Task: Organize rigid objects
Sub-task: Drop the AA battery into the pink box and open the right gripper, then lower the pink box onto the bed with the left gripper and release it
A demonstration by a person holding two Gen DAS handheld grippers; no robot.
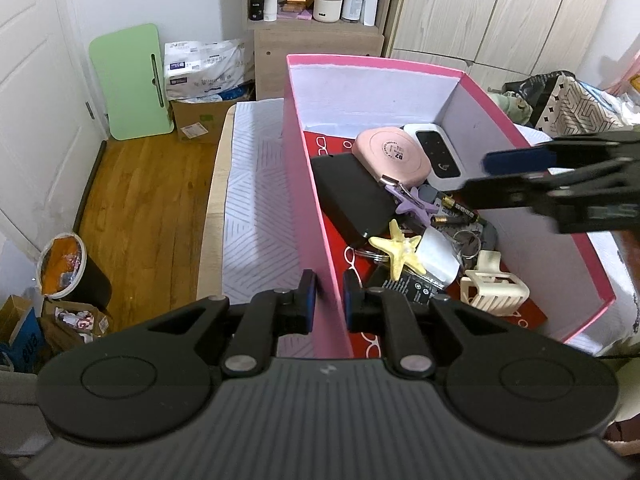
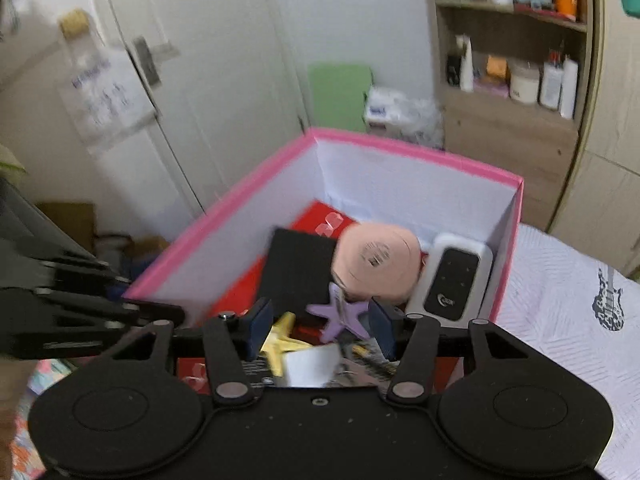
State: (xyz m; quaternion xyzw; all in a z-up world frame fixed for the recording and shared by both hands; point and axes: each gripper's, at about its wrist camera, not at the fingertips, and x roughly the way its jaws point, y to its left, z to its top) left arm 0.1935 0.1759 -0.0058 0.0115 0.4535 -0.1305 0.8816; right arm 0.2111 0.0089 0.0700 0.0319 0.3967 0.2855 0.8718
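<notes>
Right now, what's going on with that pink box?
A person is sorting small items in the pink box. The left gripper is clamped on the box's near wall. The right gripper hangs open over the clutter inside, above the purple starfish clip and yellow starfish clip, holding nothing.

My right wrist view is smeared with motion, so the pink disc's (image 2: 376, 266) label is unreadable. Clutter buries the batteries (image 1: 460, 210), and shelf bottle (image 1: 354, 0) print is too small.
</notes>
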